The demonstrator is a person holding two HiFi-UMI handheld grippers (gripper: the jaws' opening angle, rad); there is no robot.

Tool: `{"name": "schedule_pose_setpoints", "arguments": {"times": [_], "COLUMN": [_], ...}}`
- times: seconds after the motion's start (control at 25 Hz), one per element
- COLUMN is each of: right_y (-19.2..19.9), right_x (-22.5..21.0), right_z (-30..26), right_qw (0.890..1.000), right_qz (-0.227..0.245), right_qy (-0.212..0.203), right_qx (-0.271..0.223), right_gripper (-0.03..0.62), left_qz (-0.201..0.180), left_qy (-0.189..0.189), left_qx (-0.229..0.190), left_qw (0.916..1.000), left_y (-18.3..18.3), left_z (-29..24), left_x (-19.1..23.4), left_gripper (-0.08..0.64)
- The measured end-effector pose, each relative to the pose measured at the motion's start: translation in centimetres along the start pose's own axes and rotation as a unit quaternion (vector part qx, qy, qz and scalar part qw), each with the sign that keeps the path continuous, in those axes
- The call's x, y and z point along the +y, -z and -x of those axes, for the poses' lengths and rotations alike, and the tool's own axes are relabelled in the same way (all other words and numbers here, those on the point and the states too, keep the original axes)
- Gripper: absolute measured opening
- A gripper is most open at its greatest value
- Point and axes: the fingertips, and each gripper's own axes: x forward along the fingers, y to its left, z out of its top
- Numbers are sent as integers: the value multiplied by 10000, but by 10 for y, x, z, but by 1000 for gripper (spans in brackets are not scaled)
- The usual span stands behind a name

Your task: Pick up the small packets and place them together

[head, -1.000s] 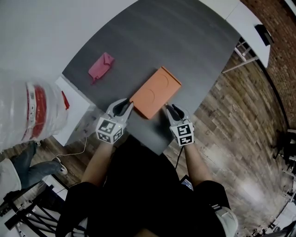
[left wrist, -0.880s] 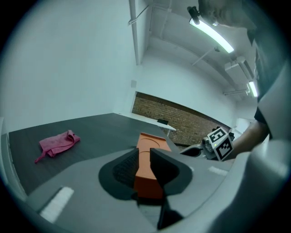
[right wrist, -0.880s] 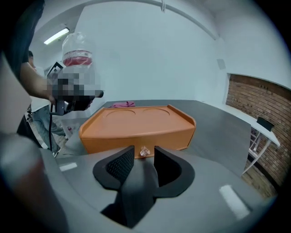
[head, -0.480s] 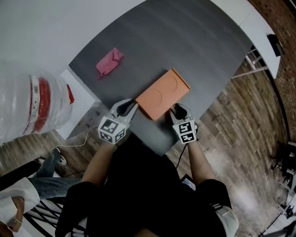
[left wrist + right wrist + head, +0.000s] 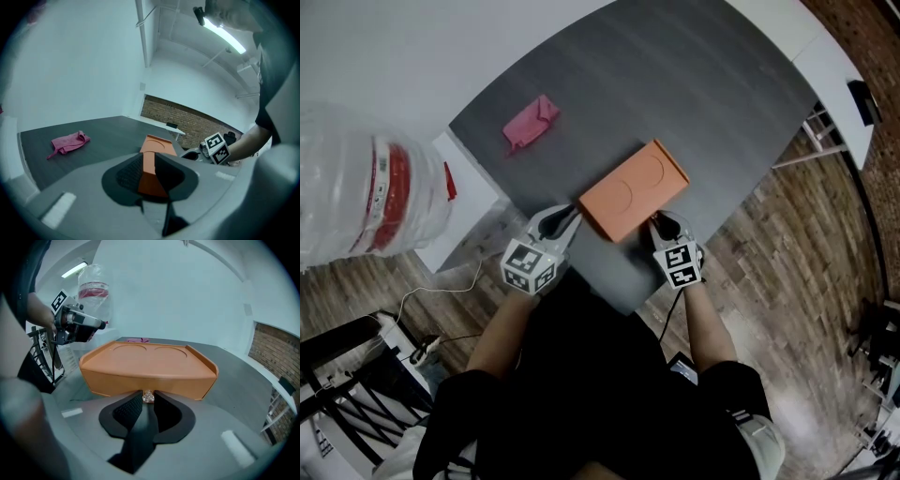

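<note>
Jaws of the left hand-held gripper (image 5: 565,217) are clamped on the near left edge of the orange tray (image 5: 633,190), which is set on the dark worktop (image 5: 694,103). A small shiny packet (image 5: 148,397) is pinched at the tips of the right hand-held gripper (image 5: 659,221), whose jaws are closing, right against the tray's near side wall. A pink cloth (image 5: 531,123) is laid well apart from the tray

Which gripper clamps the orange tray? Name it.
The left gripper: the orange tray's corner is between its jaws. The right gripper's closing jaws have only a small shiny piece.
</note>
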Motion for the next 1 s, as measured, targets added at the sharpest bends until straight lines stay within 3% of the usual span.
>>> {"name": "schedule_pose_setpoints", "arguments": {"times": [0.48, 1.0], "right_y": [15, 42], "right_x": [2, 3], "right_z": [12, 37], "right_qw": [9998, 9990], "right_qz": [2, -194], "right_qy": [102, 278], "right_qx": [190, 300], "right_gripper": [77, 77], "left_qz": [-7, 103], "left_qy": [-26, 250], "left_qx": [11, -13], "left_qw": [10000, 9996], "left_y": [3, 3], "left_z": [4, -14], "left_x": [-9, -27], "left_gripper": [75, 75]}}
